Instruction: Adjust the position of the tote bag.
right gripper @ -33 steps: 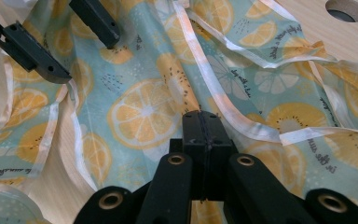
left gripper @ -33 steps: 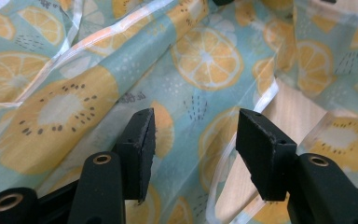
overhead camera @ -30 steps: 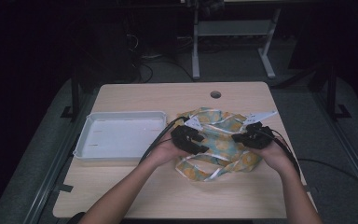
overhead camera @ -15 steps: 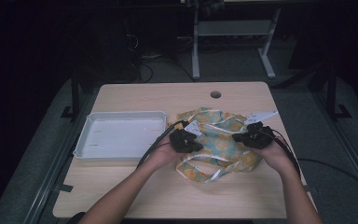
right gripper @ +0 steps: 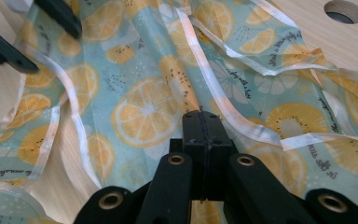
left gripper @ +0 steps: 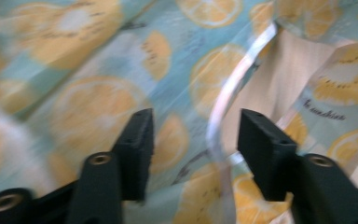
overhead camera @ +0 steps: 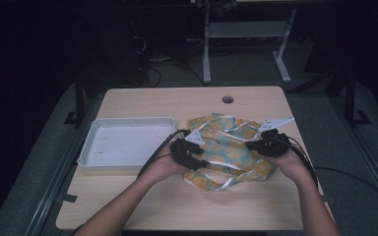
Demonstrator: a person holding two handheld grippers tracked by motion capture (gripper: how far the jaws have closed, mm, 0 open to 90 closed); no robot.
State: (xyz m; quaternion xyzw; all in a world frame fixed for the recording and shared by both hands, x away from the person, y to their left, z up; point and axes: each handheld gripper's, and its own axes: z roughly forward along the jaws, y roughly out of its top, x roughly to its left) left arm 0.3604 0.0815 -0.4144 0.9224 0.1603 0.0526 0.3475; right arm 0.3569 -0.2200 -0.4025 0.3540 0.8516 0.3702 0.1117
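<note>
On the worktop (overhead camera: 142,196), the left tongs (left gripper: 193,140), just opening, straddle the lemon-print cloth (overhead camera: 231,147) unpinched, while the right tongs (right gripper: 204,122) stay pressed together on its right edge.

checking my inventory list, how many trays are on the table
1. The white tray lies on the left side of the table, beside the lemon-print cloth. Nothing seems hidden under the cloth, though I cannot rule it out.

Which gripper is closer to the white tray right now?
Left. The left gripper hovers beside the white tray's right edge; the right gripper is farther, across the lemon-print cloth.
</note>
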